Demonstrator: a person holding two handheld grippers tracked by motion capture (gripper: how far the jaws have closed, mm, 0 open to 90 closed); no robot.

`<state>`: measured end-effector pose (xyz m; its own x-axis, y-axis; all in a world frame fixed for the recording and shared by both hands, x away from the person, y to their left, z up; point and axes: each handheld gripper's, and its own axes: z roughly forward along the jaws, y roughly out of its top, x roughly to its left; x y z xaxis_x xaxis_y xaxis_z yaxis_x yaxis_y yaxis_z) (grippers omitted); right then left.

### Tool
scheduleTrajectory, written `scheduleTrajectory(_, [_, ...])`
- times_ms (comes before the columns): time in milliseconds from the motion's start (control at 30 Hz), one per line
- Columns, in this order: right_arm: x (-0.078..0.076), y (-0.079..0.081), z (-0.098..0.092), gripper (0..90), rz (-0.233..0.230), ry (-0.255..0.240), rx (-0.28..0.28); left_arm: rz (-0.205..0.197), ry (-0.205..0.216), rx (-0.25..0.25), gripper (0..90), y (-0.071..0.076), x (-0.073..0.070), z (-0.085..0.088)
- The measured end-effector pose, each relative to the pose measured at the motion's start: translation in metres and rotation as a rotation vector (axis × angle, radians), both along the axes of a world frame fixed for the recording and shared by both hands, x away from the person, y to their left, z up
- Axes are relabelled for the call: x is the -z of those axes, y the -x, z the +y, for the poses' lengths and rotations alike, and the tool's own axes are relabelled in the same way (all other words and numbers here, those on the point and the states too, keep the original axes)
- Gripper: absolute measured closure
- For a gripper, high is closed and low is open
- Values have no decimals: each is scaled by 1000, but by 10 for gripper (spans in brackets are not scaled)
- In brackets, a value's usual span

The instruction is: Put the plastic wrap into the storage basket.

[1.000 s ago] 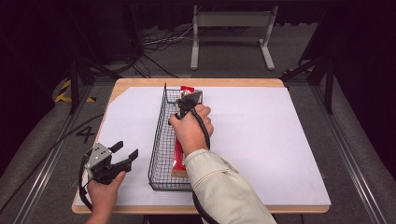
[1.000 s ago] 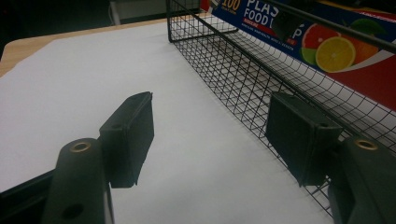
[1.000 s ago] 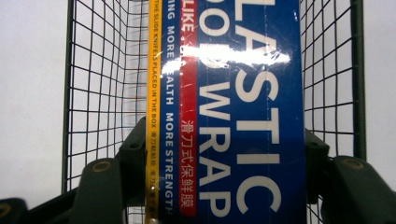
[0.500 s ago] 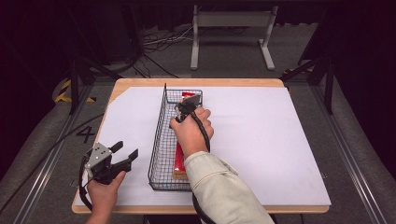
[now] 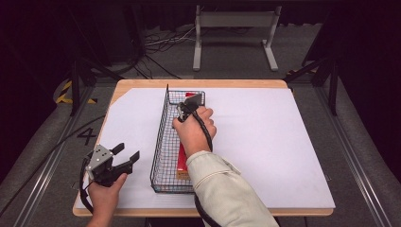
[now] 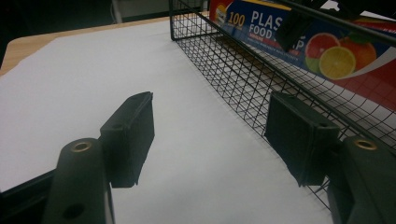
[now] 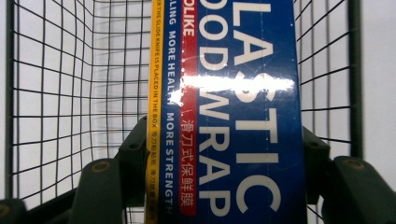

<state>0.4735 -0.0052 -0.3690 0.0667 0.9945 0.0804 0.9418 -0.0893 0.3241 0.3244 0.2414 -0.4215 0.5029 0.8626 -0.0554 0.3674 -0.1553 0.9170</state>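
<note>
Left gripper (image 5: 126, 152), nearest, jaws wide with nothing between them, over white paper (image 5: 283, 142) just beside the wire basket (image 5: 161, 142). Right gripper (image 7: 224, 163), farther in, jaws clamped on both long sides of the plastic wrap box (image 7: 243, 93) (inside the basket).

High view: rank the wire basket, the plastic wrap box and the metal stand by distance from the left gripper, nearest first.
From the left gripper:
1. Wire basket, just to its right on the white sheet.
2. Plastic wrap box, inside the basket, along its right side.
3. Metal stand, on the floor beyond the table's far edge.
</note>
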Motion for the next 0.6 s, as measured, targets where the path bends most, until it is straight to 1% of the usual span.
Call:
scheduleTrajectory(233, [9,-1,0,392,16,5,-1,4,0,-2,332,0,0,1])
scheduleTrajectory(467, [13,-1,0,390,40,10,-5,12,-4,5,331,-1,1,0])
scheduleTrajectory(600, [12,0,0,390,40,12,-4,14,-5,4,331,-2,2,0])
